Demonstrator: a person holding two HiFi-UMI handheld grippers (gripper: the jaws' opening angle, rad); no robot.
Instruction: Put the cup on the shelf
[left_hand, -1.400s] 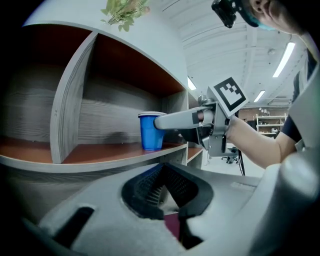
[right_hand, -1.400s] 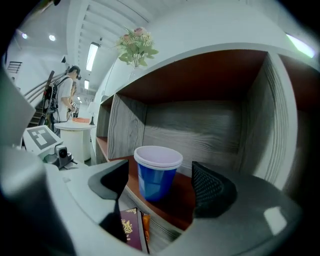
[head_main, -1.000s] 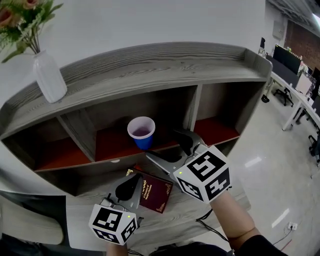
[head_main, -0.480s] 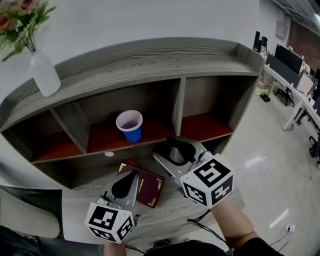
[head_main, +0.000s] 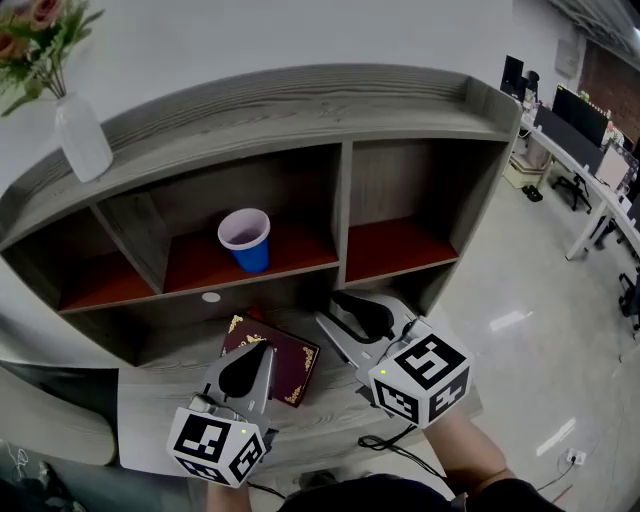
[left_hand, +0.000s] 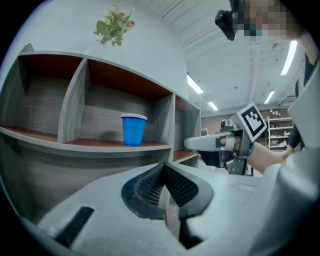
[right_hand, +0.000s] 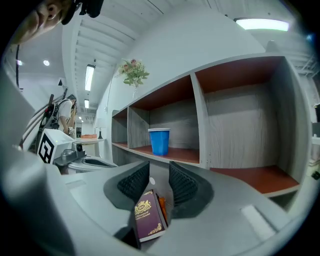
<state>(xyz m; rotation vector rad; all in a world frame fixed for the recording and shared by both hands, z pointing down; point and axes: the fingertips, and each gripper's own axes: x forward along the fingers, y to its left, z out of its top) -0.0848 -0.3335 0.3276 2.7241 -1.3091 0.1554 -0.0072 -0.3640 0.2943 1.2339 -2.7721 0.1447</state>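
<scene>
Ahead of and above both grippers, the blue plastic cup (head_main: 245, 238) is found standing upright, mouth up, on the red floor of the middle compartment of the grey wooden shelf (head_main: 300, 105). It is well apart from both grippers and is touched by nothing. The placement is judged to be done.

The right gripper (head_main: 357, 312) is held low over the surface (head_main: 160, 420), below and to the right of the cup. Its jaws are seen partly apart and closing, with nothing between the pads; only the book is seen beyond the gap. The left gripper (head_main: 252, 362) is held to the left of the right one, with its jaws brought together and nothing gripped.

A maroon book with gold ornament (head_main: 285, 358) lies flat on the surface just beyond the left gripper's tips and to the left of the right gripper.

Risks noted:
- The cup looks light and appears empty. It could be tipped or pushed off the shelf floor if either gripper were swept forward and upward into the compartment.
- The cup is seen standing towards the front of its compartment, so little margin is judged to exist against a knock from below the shelf edge.
- The book could be nudged or dragged across the surface if the left gripper were lowered or moved forward.
- The book's near edge could be caught by the closing right jaws if that gripper were dropped to its left.
</scene>
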